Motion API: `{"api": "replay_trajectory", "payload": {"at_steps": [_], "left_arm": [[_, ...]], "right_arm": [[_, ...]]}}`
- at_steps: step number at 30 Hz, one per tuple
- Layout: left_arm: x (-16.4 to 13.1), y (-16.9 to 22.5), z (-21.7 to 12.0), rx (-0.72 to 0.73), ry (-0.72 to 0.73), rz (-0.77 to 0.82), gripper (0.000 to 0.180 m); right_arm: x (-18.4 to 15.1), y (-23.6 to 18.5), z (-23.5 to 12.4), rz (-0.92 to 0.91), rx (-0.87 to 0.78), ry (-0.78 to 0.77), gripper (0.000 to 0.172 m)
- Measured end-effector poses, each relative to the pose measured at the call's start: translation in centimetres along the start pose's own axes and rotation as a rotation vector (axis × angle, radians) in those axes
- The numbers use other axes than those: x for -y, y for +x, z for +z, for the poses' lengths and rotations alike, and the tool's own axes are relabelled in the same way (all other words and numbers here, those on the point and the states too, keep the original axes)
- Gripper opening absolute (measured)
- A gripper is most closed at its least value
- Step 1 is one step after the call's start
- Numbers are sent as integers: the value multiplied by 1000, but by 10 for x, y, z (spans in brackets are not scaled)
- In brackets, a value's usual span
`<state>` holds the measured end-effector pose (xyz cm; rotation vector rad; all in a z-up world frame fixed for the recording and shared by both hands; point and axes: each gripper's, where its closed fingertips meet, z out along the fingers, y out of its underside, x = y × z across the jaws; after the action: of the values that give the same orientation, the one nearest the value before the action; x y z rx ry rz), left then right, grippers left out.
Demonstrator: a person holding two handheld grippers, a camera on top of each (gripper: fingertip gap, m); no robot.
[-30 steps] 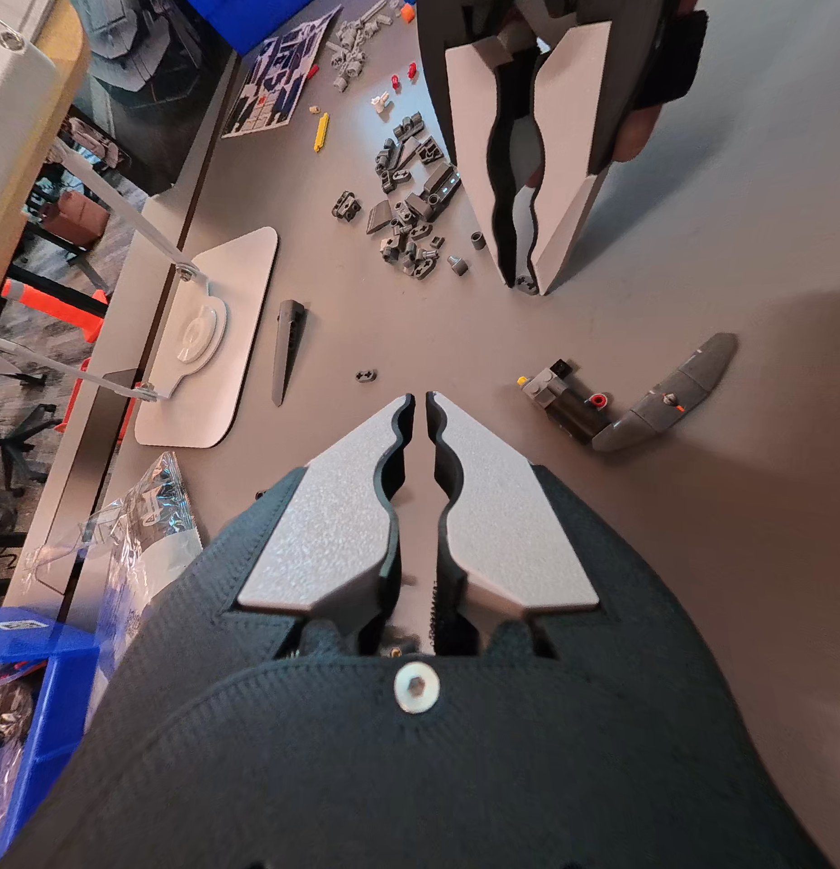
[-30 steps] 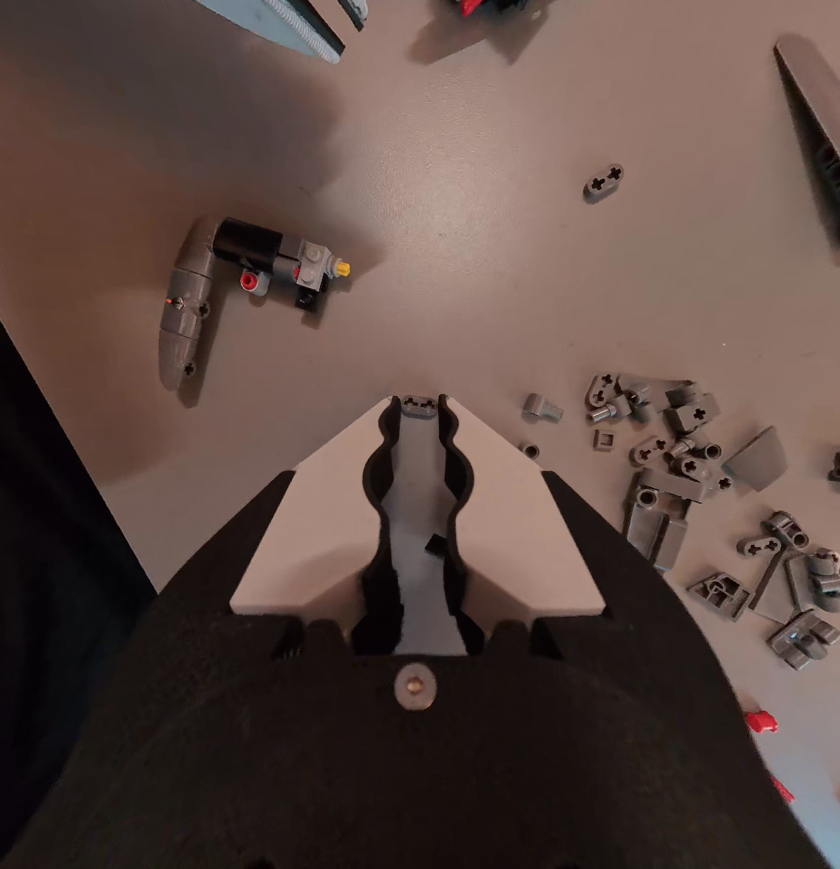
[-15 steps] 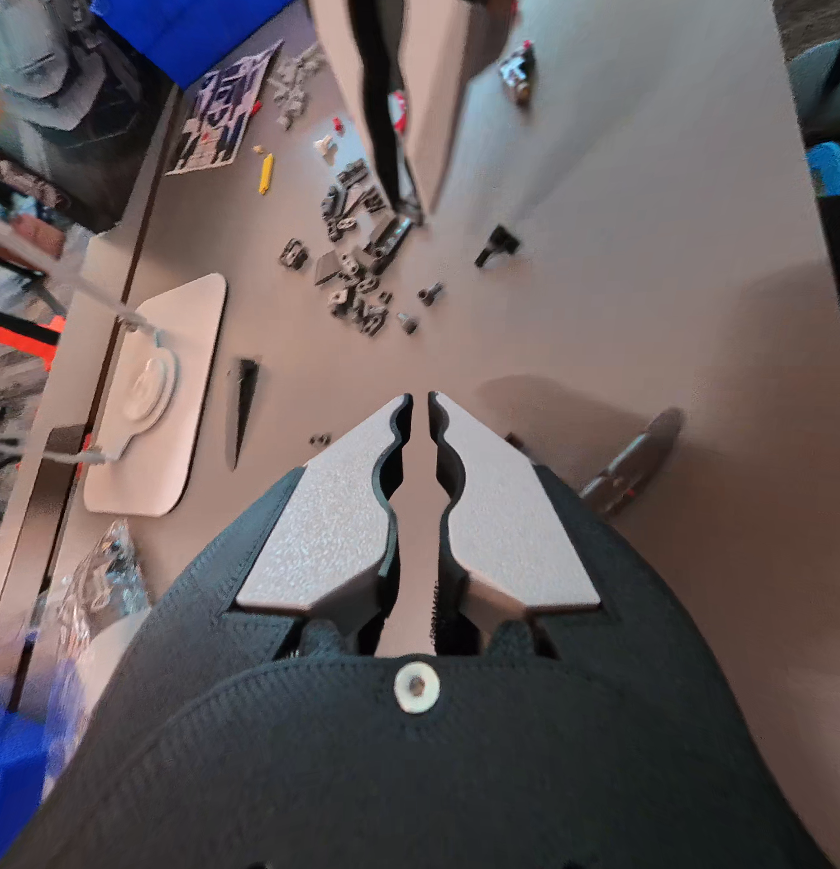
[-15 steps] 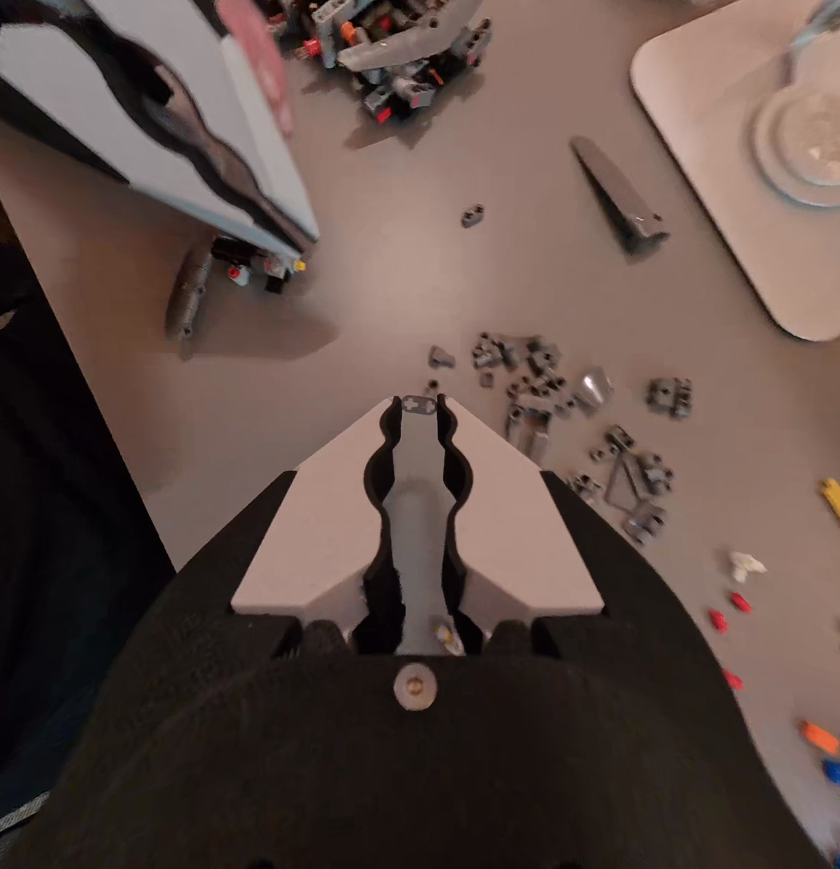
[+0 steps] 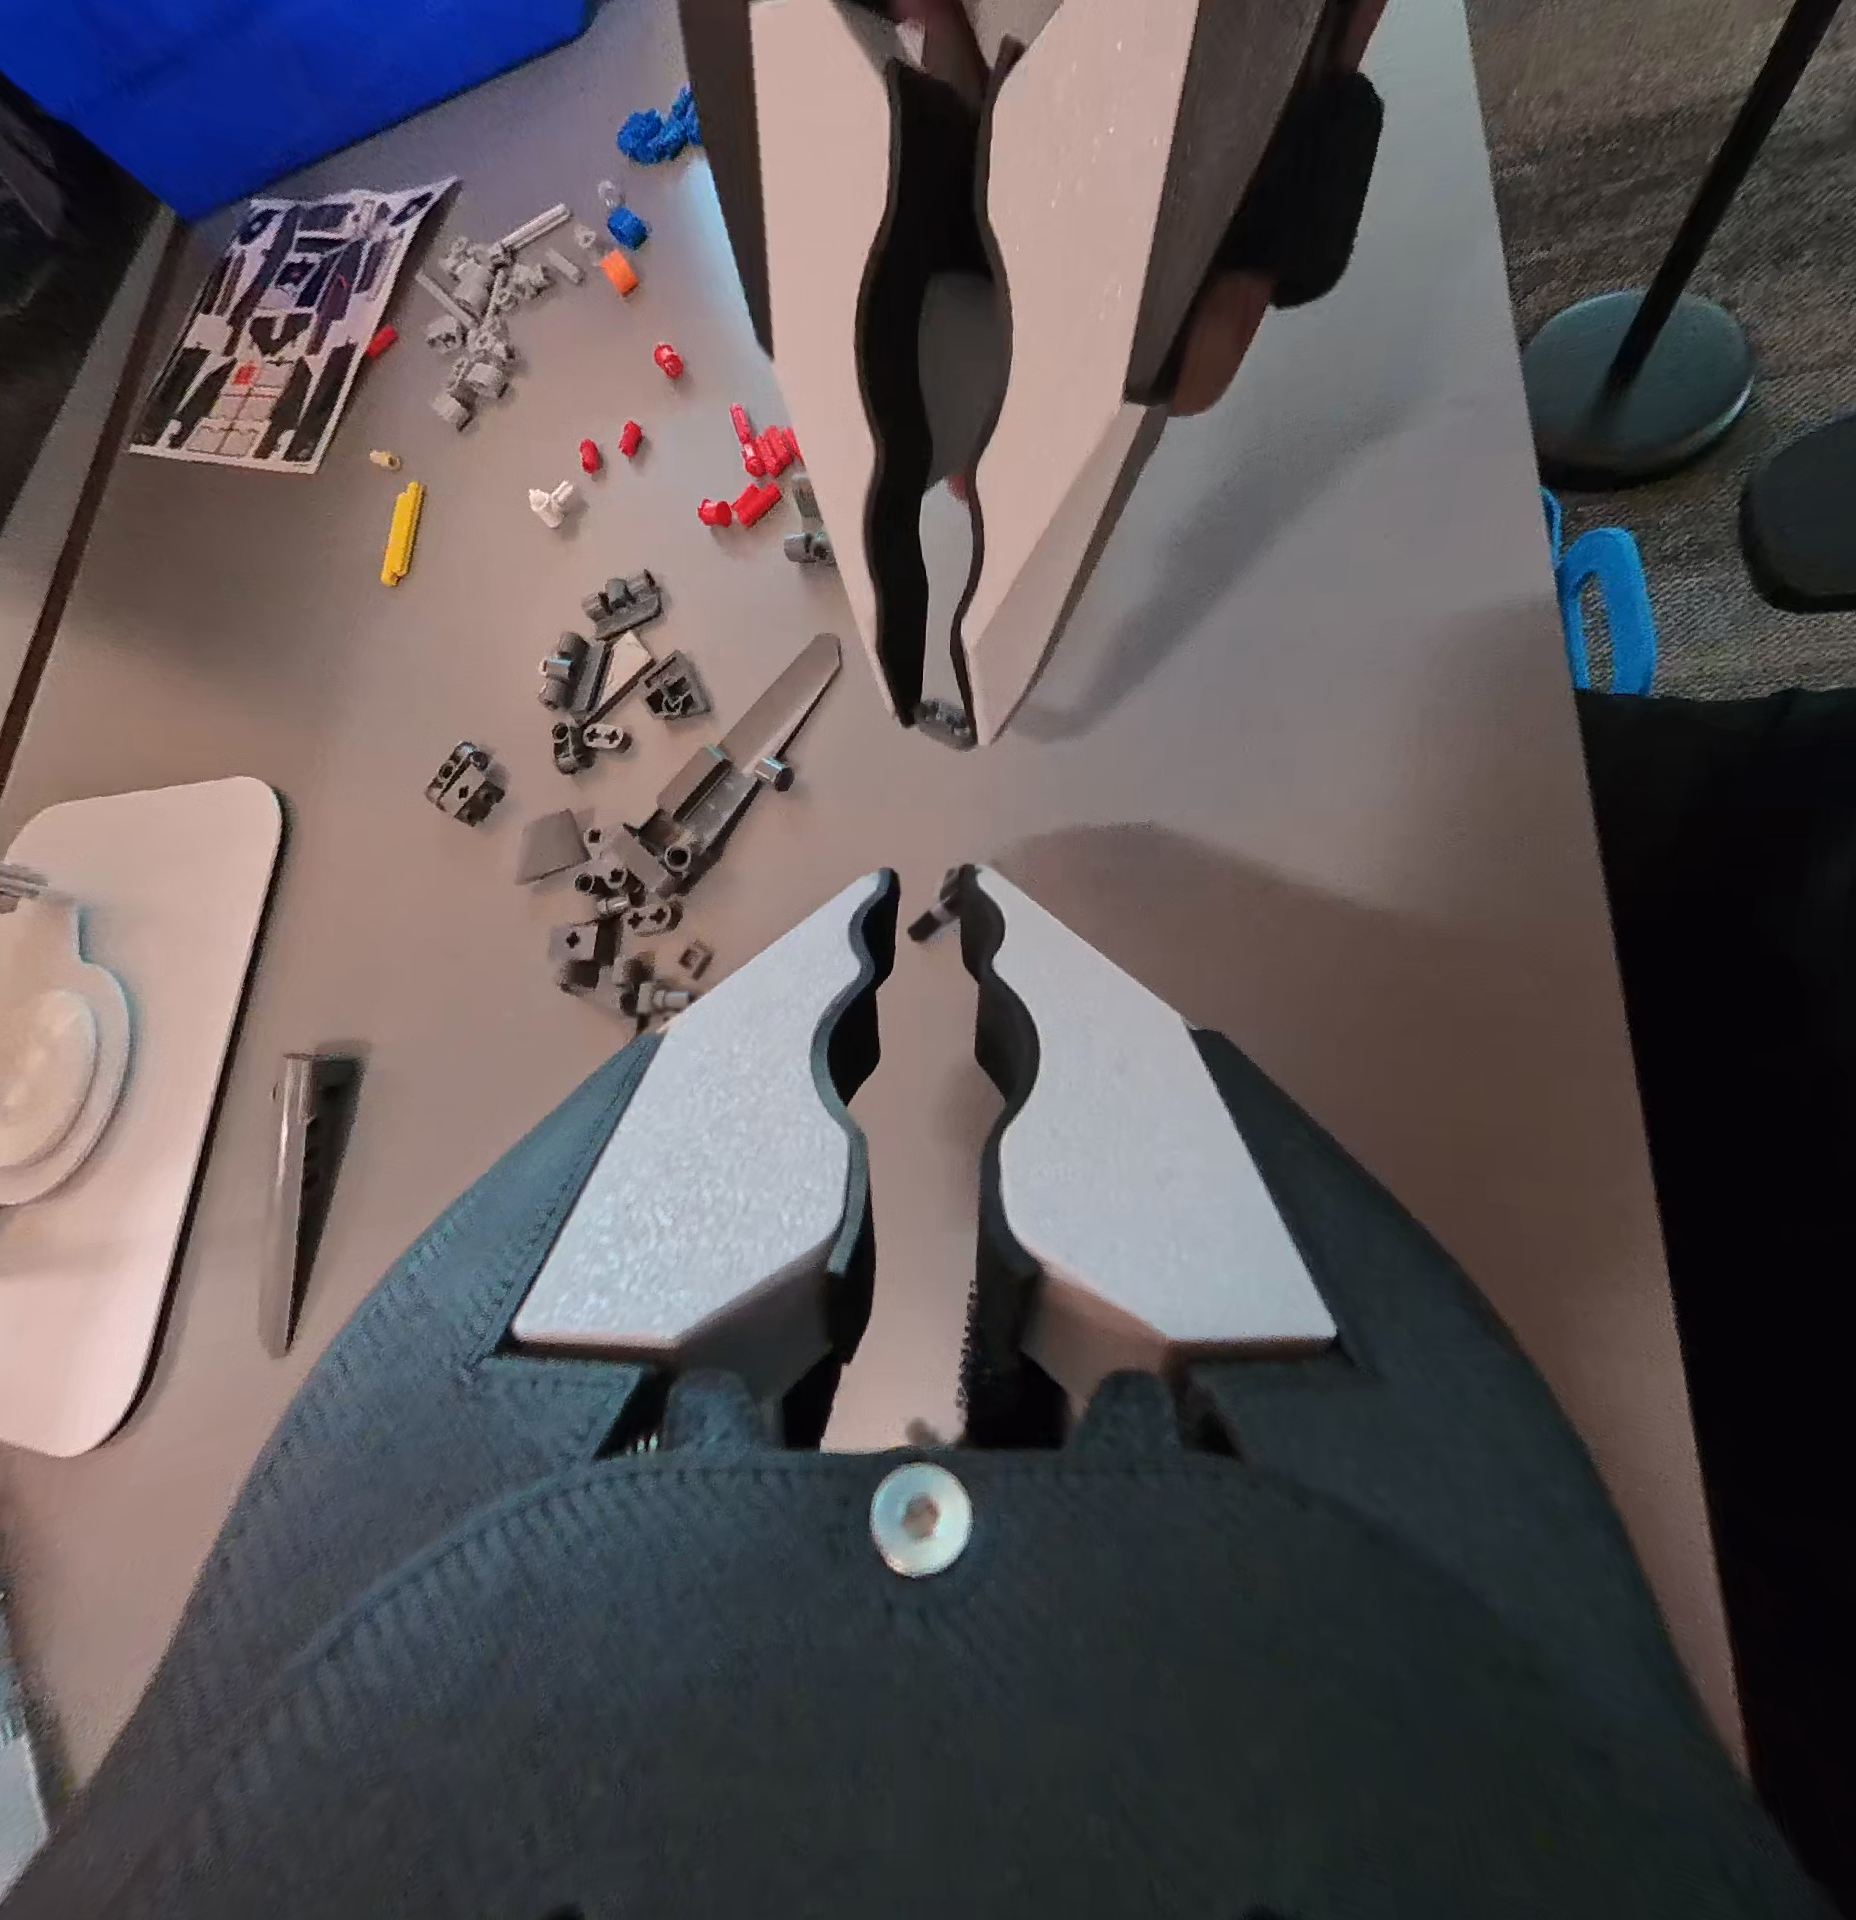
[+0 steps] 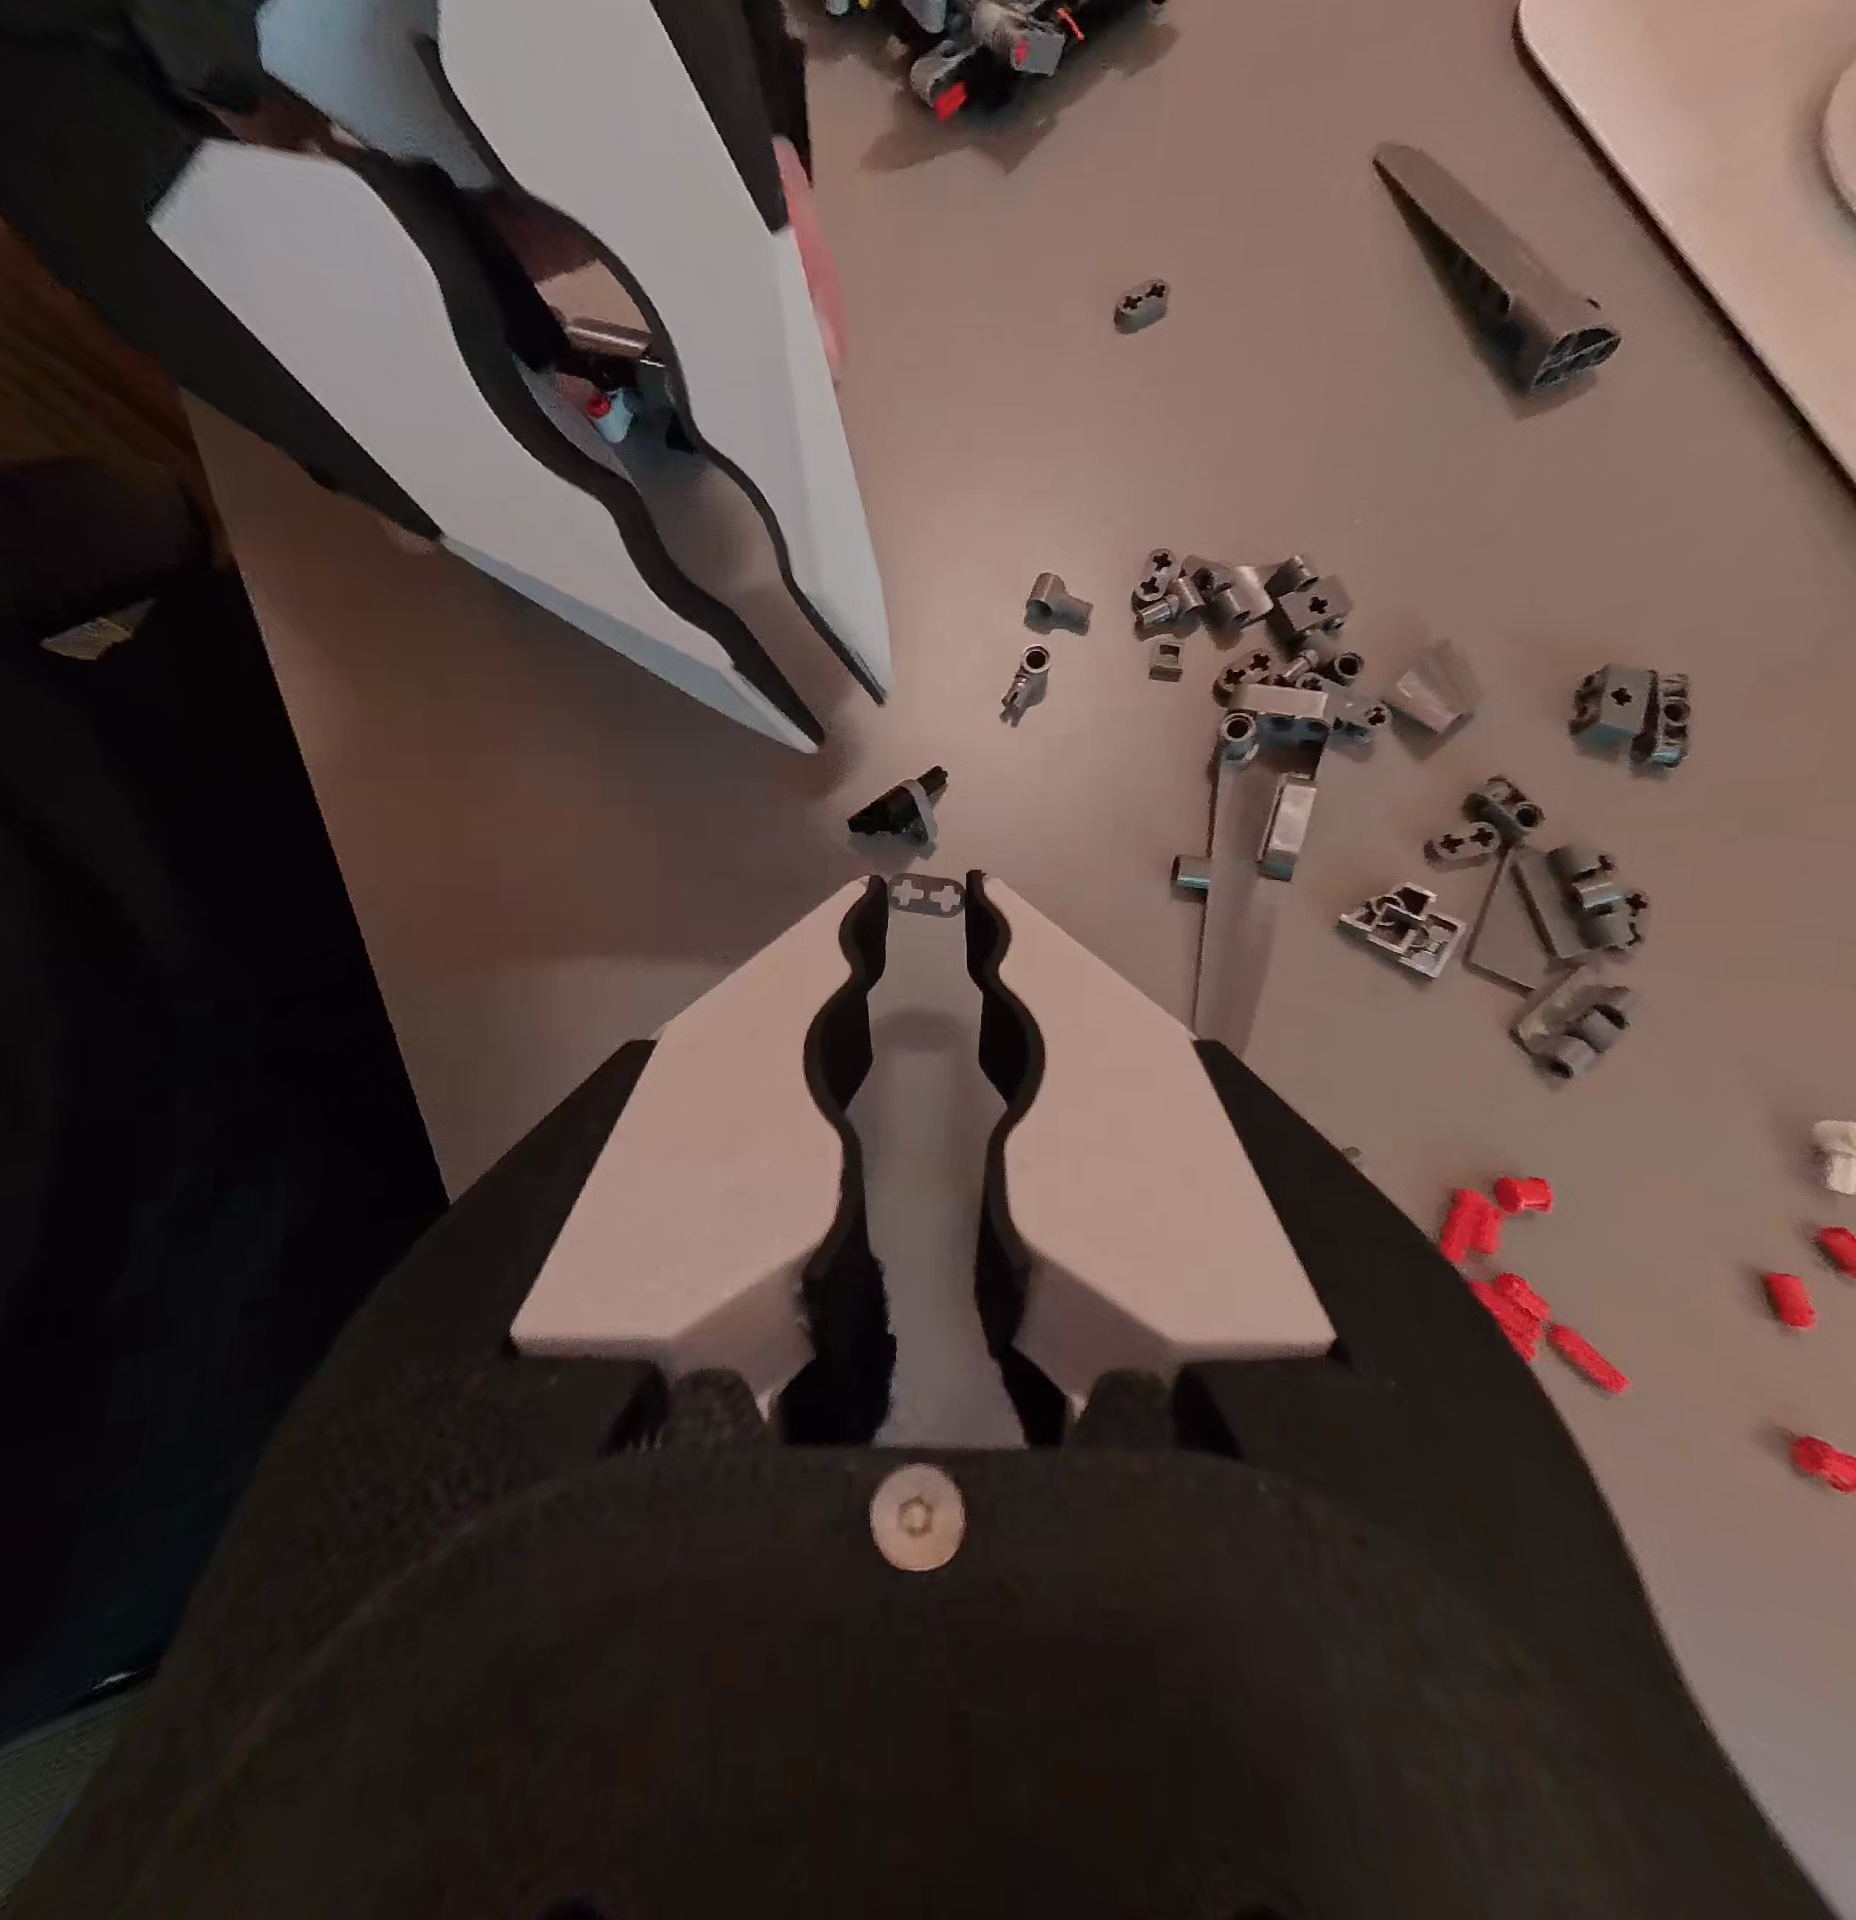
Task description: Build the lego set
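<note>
- Both tongs had swung round within the second to face each other tip to tip, and a small black-and-grey pin piece (image 6: 896, 810) that was far off before now lay just beyond the left gripper (image 5: 924, 894).
- That gripper's jaws stood narrowly apart and held nothing. The pin piece showed beside its right fingertip (image 5: 971, 894), but the right wrist view put it flat on the grey table (image 6: 1007, 416), clear of both tips.
- The right gripper (image 6: 926, 894) was closed on a flat grey plastic link with two cross-shaped holes (image 6: 926, 896), pinched by its two rounded ends at the very fingertips and carried clear of the table.
- Judged by its look, the link was light, stiff and smooth. With so little of it under the pads it could twist or slip, and a hold across the ends suited it best.
- Beyond lay a loose heap of grey plastic connectors (image 6: 1423, 779), scattered red pins (image 6: 1506, 1278) and a dark tapered shell (image 6: 1495, 281).
- Only the left wrist view showed the white rounded pad (image 5: 124, 1039), a printed sheet (image 5: 290, 322) and a blue bin (image 5: 280, 73). There the link was only a blurred speck.
- Only the right wrist view showed the link's holes, and a part-built model (image 6: 997, 52) at the far edge.
</note>
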<state>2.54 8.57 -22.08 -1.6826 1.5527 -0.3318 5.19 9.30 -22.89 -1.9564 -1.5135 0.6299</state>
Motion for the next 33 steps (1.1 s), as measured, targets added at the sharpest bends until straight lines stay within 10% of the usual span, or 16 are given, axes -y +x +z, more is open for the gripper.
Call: {"api": "replay_trajectory", "payload": {"at_steps": [1,33], "left_arm": [[0,0,4,8,-11,12,10],[-21,11,19,161,-93,302,0]], "right_arm": [[-1,-1,1,0,10,12,12],[-2,-8,29,-308,126,-40,21]]}}
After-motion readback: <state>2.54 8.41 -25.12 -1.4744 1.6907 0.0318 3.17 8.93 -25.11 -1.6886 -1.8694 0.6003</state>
